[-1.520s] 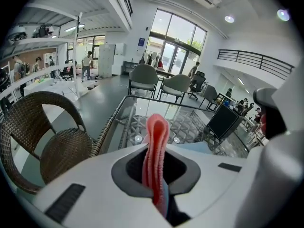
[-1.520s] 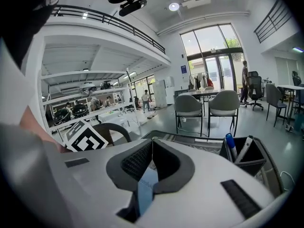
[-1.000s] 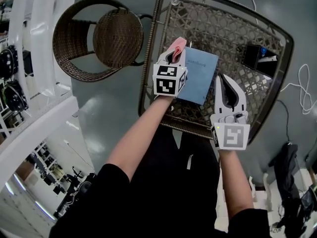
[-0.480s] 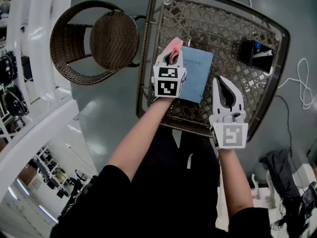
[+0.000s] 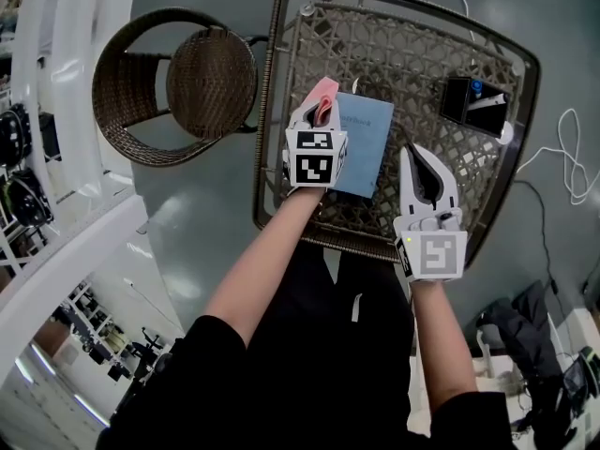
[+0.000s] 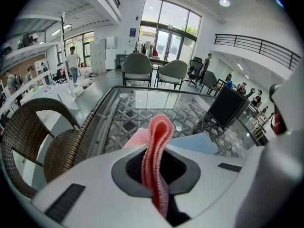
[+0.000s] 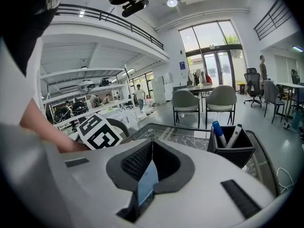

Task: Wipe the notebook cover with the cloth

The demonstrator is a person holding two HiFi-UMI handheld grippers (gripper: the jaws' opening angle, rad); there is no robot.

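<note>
A blue notebook [image 5: 364, 143] lies flat on the wicker-and-glass table [image 5: 272, 157]. My left gripper [image 5: 322, 112] is at the notebook's left edge, shut on a folded pink cloth [image 5: 323, 92]. The cloth [image 6: 159, 141] sticks up between the jaws, and the notebook [image 6: 197, 142] shows just beyond it. My right gripper [image 5: 413, 154] is by the notebook's right edge with its jaws shut tip to tip. In the right gripper view a strip of the blue notebook [image 7: 148, 182] shows through the gap behind the right gripper's [image 7: 151, 148] tips. I cannot tell whether it touches the cover.
A black pen holder [image 5: 473, 104] with markers stands at the table's far right; it is the pen holder [image 7: 231, 144] ahead of the right gripper. A round wicker chair [image 5: 178, 82] stands left of the table. White cables [image 5: 574, 162] lie on the floor at right.
The head camera has drifted slightly. Both grippers keep the same places beside the notebook, and the cloth stays in the left jaws.
</note>
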